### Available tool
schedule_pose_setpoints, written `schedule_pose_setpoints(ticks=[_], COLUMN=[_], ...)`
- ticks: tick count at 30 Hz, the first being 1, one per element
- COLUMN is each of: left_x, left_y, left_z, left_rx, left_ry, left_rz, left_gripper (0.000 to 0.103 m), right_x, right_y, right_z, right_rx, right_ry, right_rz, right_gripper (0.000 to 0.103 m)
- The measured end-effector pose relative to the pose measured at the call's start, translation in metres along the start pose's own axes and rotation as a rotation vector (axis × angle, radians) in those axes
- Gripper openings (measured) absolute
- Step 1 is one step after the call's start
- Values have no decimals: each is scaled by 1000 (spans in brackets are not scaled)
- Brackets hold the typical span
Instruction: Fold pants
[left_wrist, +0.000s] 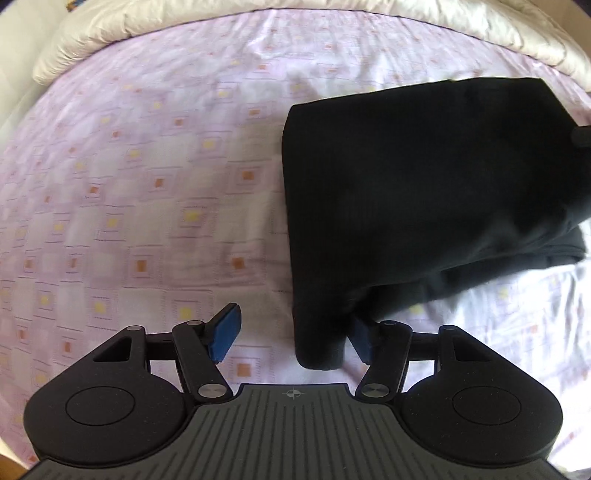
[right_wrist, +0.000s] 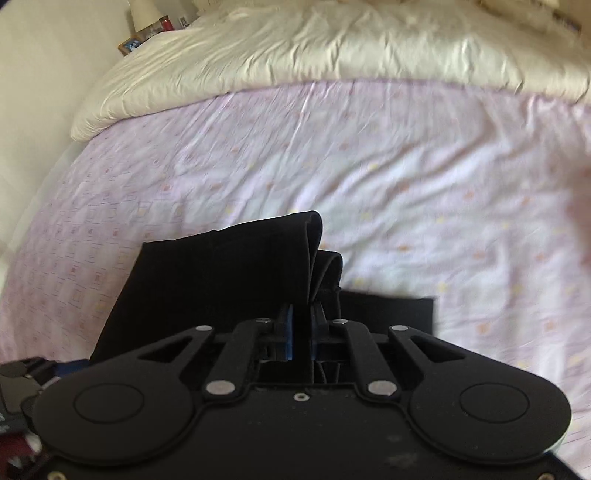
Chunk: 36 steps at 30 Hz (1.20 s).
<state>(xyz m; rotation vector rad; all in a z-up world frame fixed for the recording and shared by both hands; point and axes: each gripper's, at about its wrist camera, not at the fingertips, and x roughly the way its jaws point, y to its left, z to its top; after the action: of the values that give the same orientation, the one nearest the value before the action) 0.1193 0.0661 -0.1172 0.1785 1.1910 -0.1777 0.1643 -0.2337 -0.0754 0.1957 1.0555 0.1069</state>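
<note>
The black pants (left_wrist: 417, 184) lie folded on the lilac patterned bed sheet (left_wrist: 147, 166), at the right in the left wrist view. My left gripper (left_wrist: 291, 338) is open, its blue pads wide apart; a near corner of the pants hangs between them, against the right pad (left_wrist: 360, 341). In the right wrist view my right gripper (right_wrist: 300, 328) is shut on a bunched edge of the pants (right_wrist: 229, 273), whose fabric rises in folds above the pads. The other gripper's tip (left_wrist: 583, 137) shows at the far right of the left wrist view.
A cream duvet (right_wrist: 332, 48) is heaped along the far side of the bed; it also shows in the left wrist view (left_wrist: 480, 26). A bedside surface with small items (right_wrist: 147, 29) stands at the far left corner. The sheet (right_wrist: 406, 177) stretches left and ahead.
</note>
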Motion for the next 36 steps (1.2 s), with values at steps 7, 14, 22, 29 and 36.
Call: schedule_pose_setpoints(ticks=[7, 14, 22, 29, 36], left_x=[8, -3, -54, -31, 9], left_y=[-17, 2, 24, 23, -1], left_z=[-8, -26, -18, 23, 30], left_rx=[39, 0, -147, -233, -118], left_ry=[26, 65, -83, -74, 37], left_rz=[17, -25, -121, -193, -195], left_gripper=[61, 61, 60, 60, 61], right_x=[28, 29, 21, 59, 75], right_y=[-40, -73, -63, -54, -50], right_z=[-24, -48, -34, -33, -32], right_rx=[-39, 95, 134, 122, 149], right_ry=[107, 108, 27, 135, 182], right_rz=[-180, -152, -34, -12, -51], right_gripper=[1, 8, 49, 58, 24])
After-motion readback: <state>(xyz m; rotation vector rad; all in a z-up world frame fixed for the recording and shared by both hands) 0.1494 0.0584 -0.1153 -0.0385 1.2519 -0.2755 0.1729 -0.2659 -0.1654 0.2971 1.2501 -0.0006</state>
